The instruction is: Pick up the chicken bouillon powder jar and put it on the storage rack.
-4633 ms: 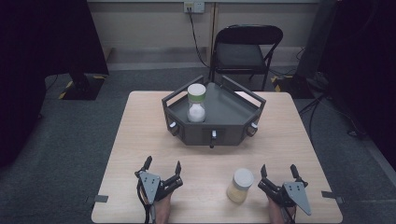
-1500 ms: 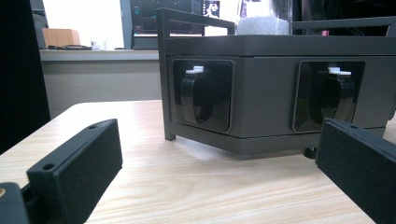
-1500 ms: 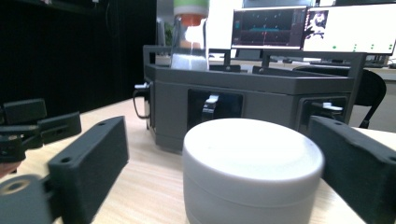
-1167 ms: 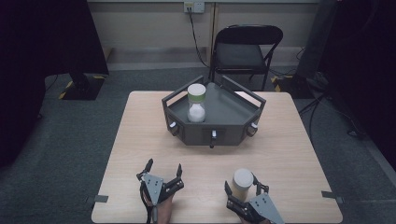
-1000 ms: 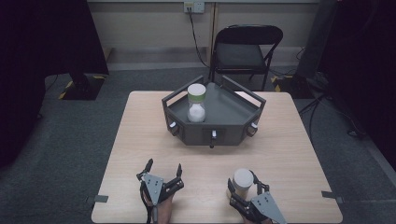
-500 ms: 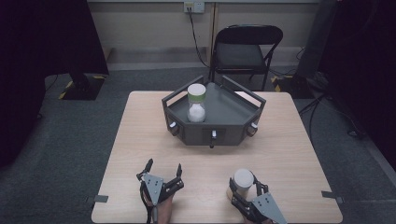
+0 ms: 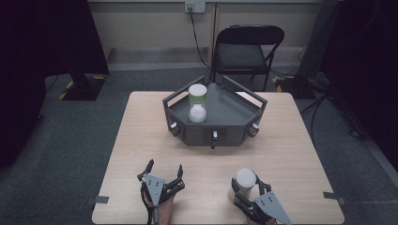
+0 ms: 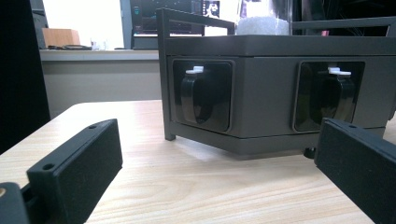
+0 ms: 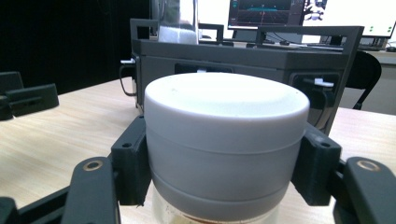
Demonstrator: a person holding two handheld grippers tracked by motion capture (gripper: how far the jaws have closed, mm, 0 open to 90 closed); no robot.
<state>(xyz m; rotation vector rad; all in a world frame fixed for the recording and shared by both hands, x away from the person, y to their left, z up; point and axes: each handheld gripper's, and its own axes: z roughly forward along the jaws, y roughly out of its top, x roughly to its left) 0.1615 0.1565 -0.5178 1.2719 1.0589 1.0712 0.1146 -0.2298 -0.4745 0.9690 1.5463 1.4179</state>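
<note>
Right gripper clamped on white-lidded round jar; left gripper open.
High view: right gripper grips the white-lidded round jar at lower right of the pale wooden tabletop; left gripper lower left. Left gripper view: jaws apart, facing the dark grey angular tray. Right gripper view: jar centre, jaws having just closed against its lid.

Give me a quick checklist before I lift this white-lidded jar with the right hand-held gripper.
1. Right hand-held gripper shut on the white-lidded jar, pads on both sides of the lid: ok.
2. Jar upright on the light wooden table: ok.
3. Left hand-held gripper open, apart from the jar: ok.
4. Bare floor space left in the dark grey six-sided tray beside the green-banded jar: ok.
5. Grip firm enough to lift: cannot tell.
</note>
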